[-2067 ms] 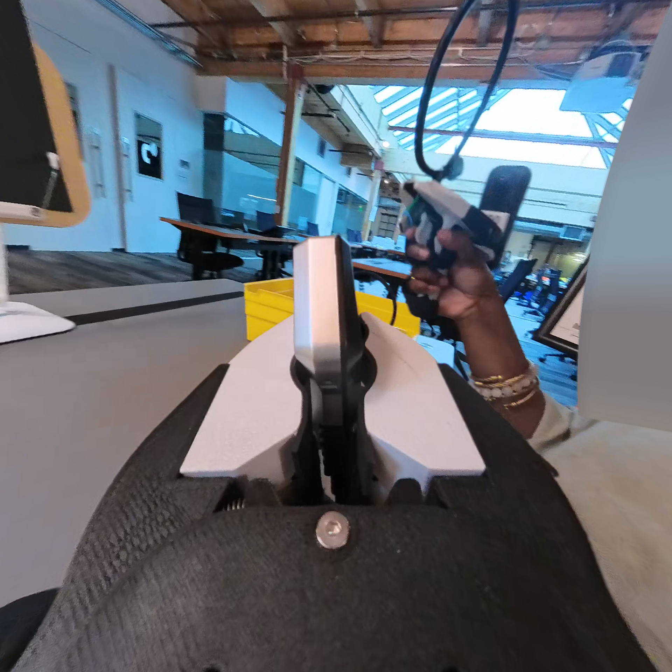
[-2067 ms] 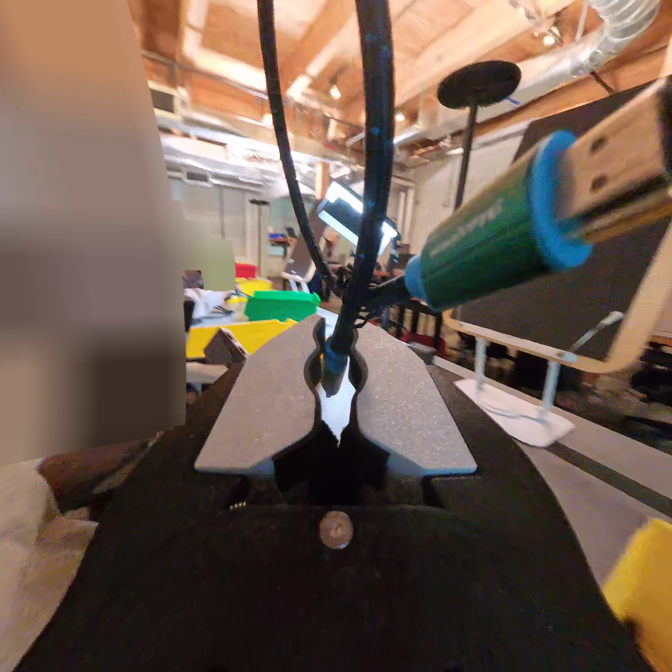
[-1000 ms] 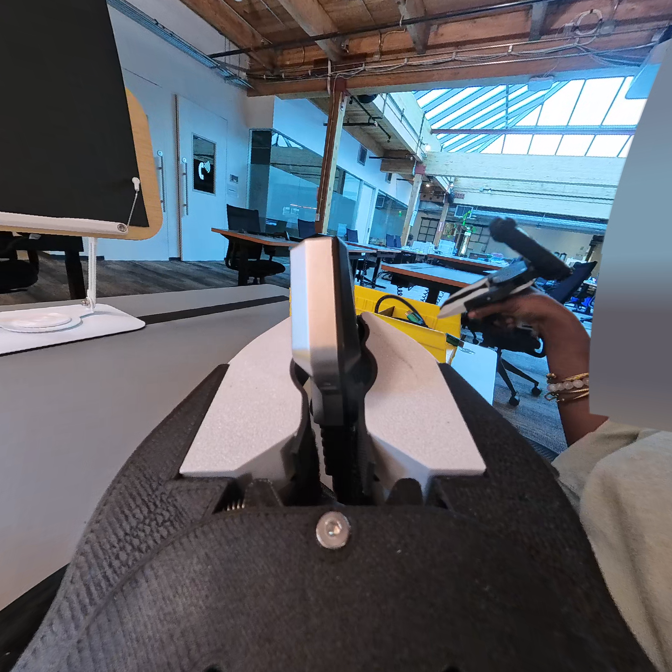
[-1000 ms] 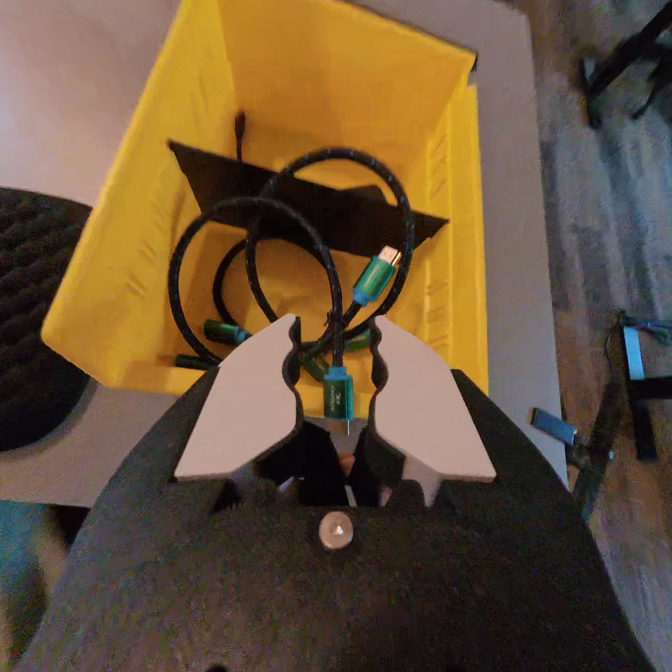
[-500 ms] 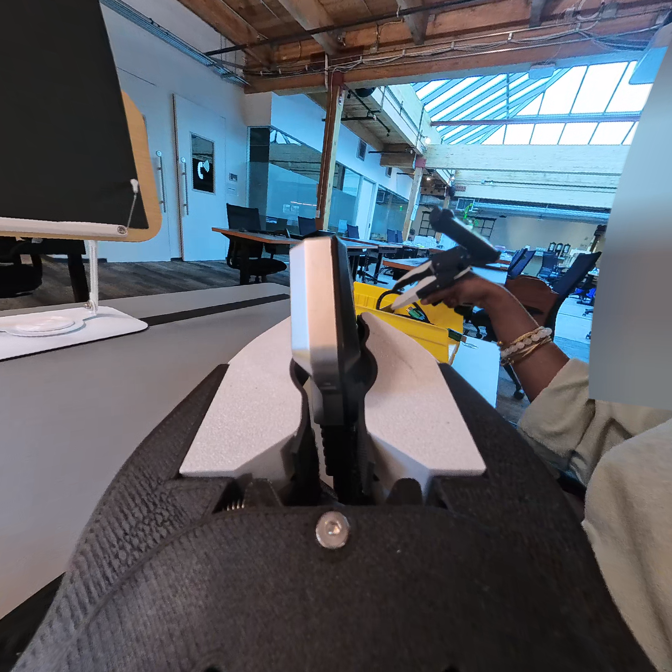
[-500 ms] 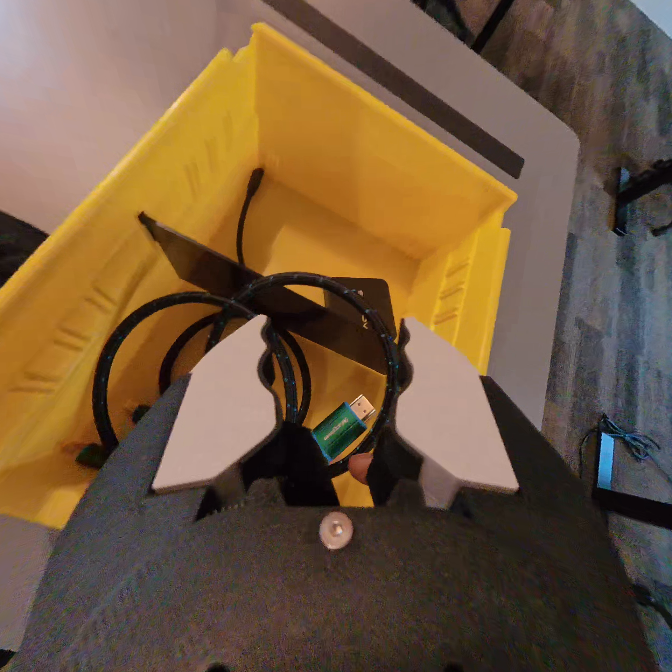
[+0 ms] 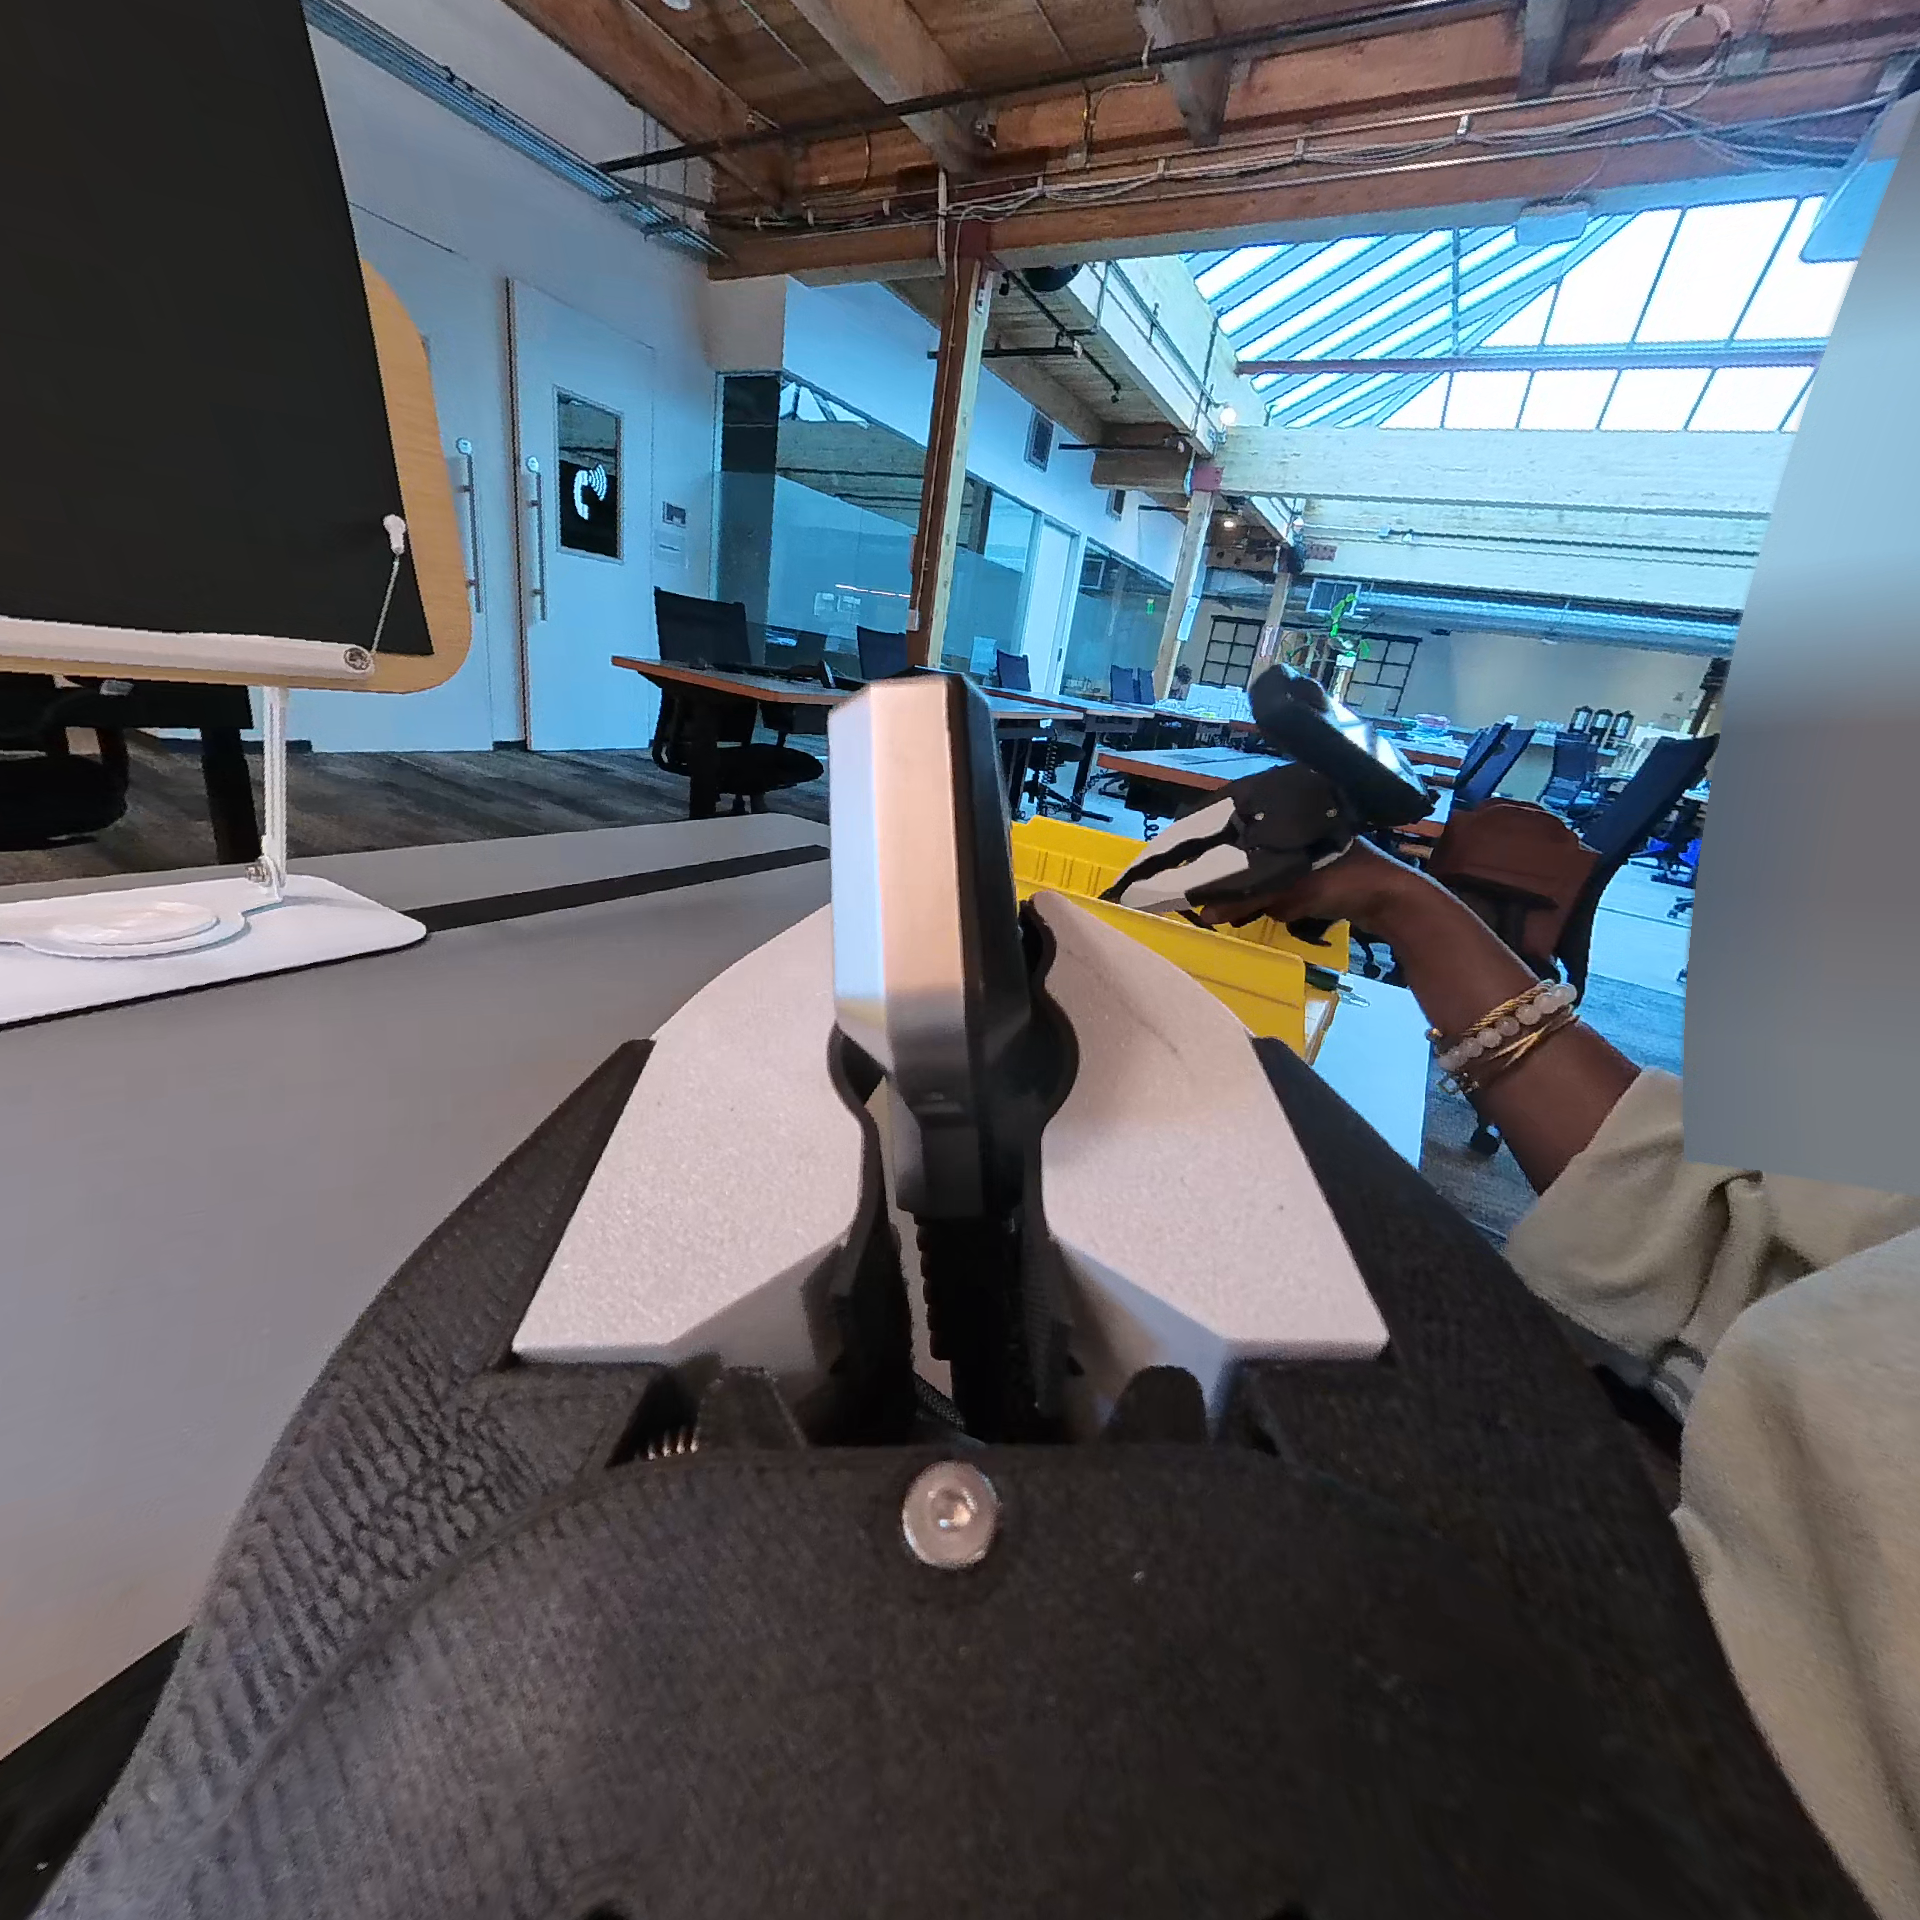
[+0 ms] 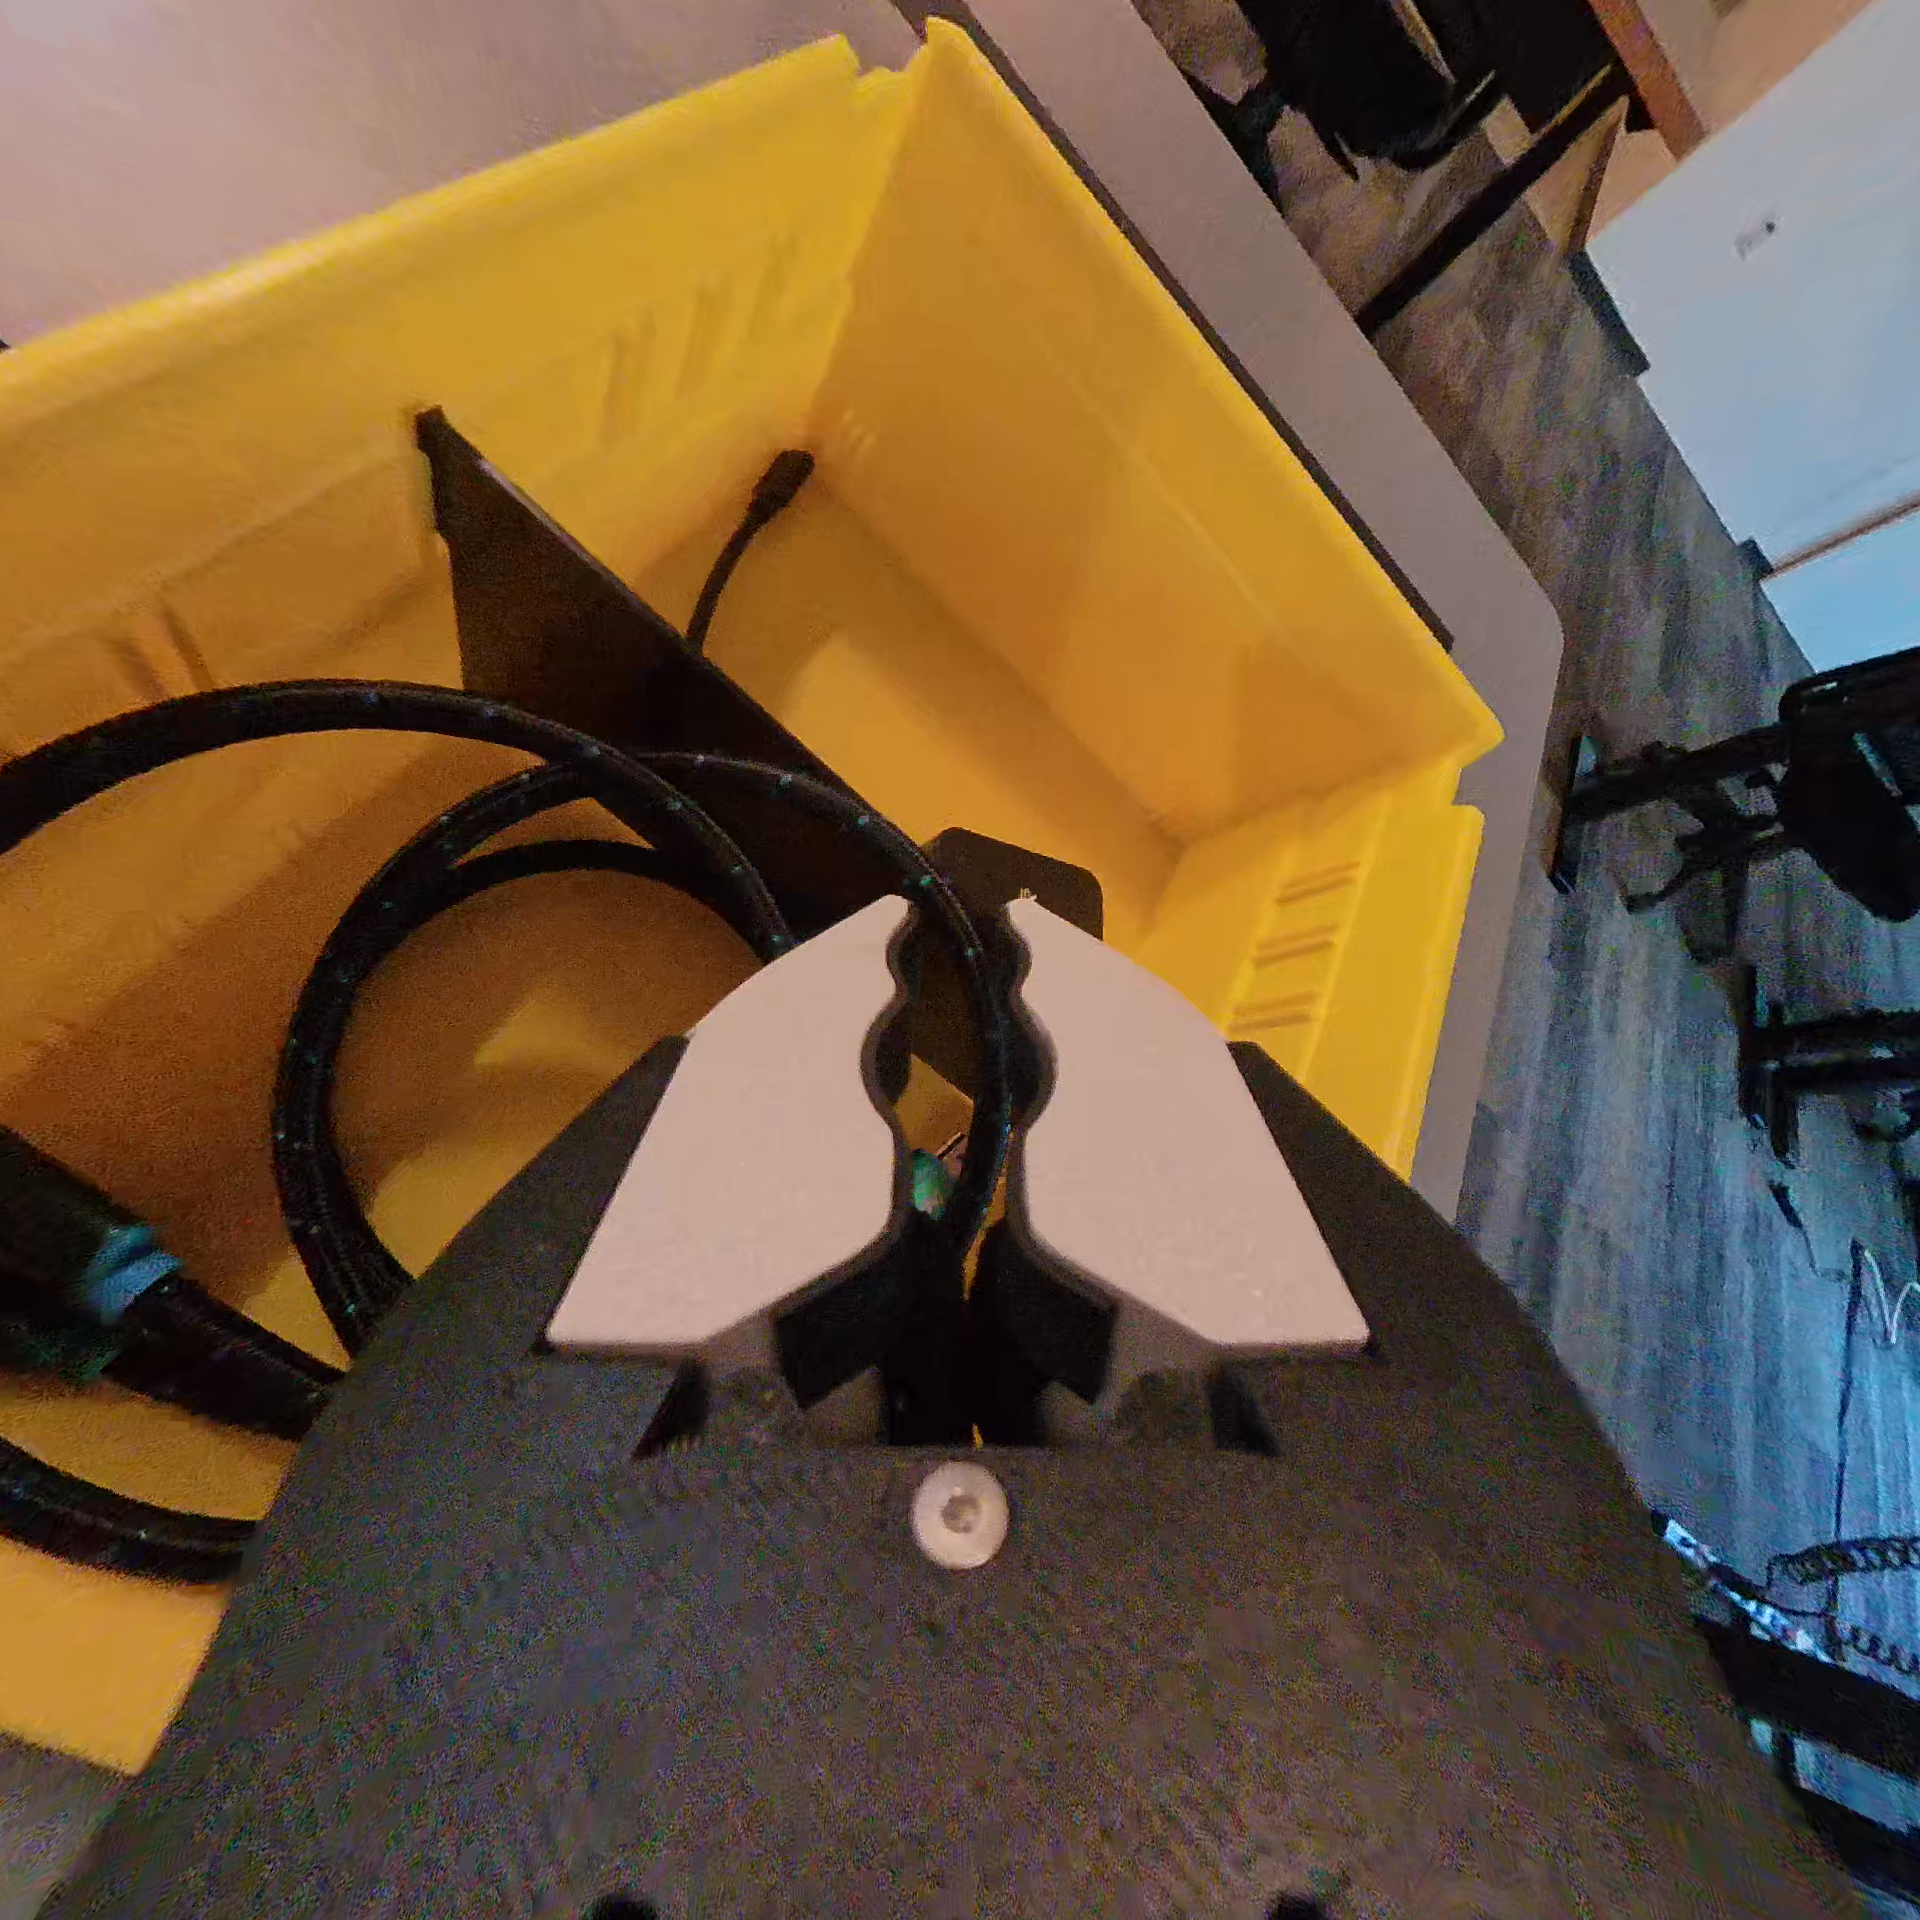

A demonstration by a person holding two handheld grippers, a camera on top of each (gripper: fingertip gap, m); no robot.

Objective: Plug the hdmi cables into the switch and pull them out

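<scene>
My left gripper (image 7: 935, 935) is shut on the HDMI switch (image 7: 904, 883), a silver and black slab held upright on edge above the grey table (image 7: 260, 1143). My right gripper (image 8: 958, 920) hangs over the yellow bin (image 8: 1039, 416), its jaws closed in around a loop of black braided HDMI cable (image 8: 499, 810). A green plug (image 8: 928, 1179) peeks out deep between the fingers. Another plug (image 8: 94, 1288) lies at the bin's left. The left wrist view shows the right gripper (image 7: 1174, 883) pointing down into the bin (image 7: 1247, 966).
A black divider (image 8: 582, 623) and a thin black cable (image 8: 748, 540) lie in the bin. A black board on a white stand (image 7: 187, 364) stands on the table's far left. The person's arm (image 7: 1507, 1039) reaches across at right. The table edge drops to the floor (image 8: 1662, 1039). The tips of one gripper are about 40 cm away from the tips of the other.
The right gripper carried the cable from up in the air down into the bin, opened wide, and its jaws have now closed around a cable loop. The left gripper holds the switch still.
</scene>
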